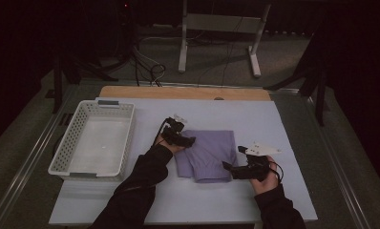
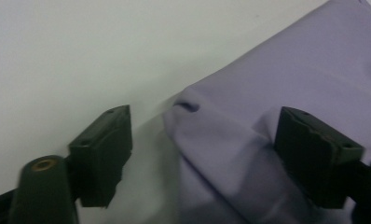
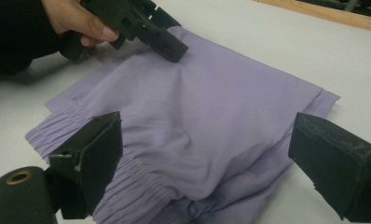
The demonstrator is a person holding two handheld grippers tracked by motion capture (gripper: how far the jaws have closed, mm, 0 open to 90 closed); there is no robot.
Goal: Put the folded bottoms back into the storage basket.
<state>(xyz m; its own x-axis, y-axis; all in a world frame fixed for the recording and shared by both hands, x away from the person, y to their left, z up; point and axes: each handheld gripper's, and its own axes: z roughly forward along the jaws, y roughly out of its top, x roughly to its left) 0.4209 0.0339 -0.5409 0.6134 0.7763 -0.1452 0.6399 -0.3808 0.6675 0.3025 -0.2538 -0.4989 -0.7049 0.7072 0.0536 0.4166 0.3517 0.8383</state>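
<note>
While left gripper (image 1: pixel 190 141) gapes over cloth (image 1: pixel 208 153) corner, right gripper (image 1: pixel 227 167) gapes at hem.

Folded lavender shorts (image 1: pixel 208 155) lie flat on the white table mat (image 1: pixel 188 200), just right of the white basket (image 1: pixel 64 157). Gathered elastic waistband faces the near edge; cloth smooth on top, layers stacked, slight creases at the near left corner.
</note>
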